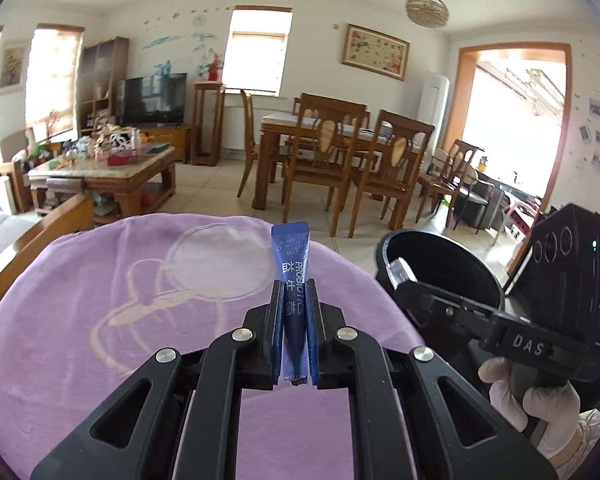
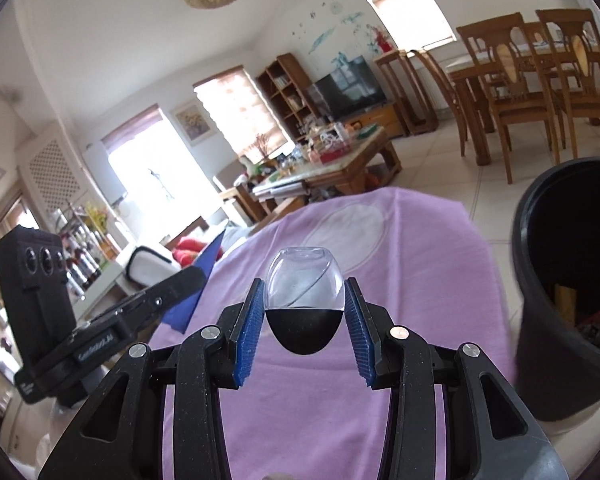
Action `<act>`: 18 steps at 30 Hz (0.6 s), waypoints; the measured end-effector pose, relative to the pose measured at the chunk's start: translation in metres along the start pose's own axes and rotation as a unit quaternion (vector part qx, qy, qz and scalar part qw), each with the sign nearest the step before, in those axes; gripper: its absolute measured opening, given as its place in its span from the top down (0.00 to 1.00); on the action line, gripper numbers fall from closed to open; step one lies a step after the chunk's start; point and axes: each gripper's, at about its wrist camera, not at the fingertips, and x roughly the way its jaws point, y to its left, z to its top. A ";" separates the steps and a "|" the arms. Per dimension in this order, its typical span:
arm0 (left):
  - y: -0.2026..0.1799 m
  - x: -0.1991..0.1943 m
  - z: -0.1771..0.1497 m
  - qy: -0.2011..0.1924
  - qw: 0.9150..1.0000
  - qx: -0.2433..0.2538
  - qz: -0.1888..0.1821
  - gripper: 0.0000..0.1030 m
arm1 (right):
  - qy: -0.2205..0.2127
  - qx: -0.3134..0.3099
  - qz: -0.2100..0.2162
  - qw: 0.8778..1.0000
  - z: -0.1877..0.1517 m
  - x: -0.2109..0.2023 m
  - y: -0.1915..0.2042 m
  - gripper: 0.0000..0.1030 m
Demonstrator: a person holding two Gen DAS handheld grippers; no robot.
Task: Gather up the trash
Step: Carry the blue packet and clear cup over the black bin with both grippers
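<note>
My left gripper [image 1: 293,294] is shut on a blue probiotics sachet [image 1: 291,264] that stands upright between the pads, above a purple cloth [image 1: 100,280]. The right gripper [image 2: 305,298] is shut on a clear egg-shaped capsule with a black lower half [image 2: 304,300]. A black trash bin [image 2: 572,280] stands at the right edge of the cloth; in the left wrist view the bin [image 1: 440,256] lies behind the right gripper [image 1: 402,270], whose clear capsule [image 1: 398,269] hangs over the rim. In the right wrist view the left gripper [image 2: 196,276] shows at the left with the blue sachet [image 2: 204,280].
The bin holds some trash at its bottom [image 2: 592,320]. A gloved hand [image 1: 536,404] grips the right tool. Beyond the cloth are a cluttered coffee table [image 1: 100,164], a dining table with chairs [image 1: 340,148], a TV [image 1: 152,98] and tiled floor.
</note>
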 end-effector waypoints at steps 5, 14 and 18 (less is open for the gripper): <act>-0.042 0.017 0.000 0.004 0.999 0.026 -0.019 0.89 | -0.038 0.015 -0.021 0.999 0.013 -0.048 -0.037 0.61; -0.099 0.055 0.002 0.012 0.996 0.061 -0.065 0.89 | -0.093 0.054 -0.075 0.991 0.019 -0.109 -0.115 0.61; -0.127 0.081 0.004 0.023 0.992 0.066 -0.109 0.89 | -0.110 0.076 -0.101 0.986 0.017 -0.132 -0.153 0.61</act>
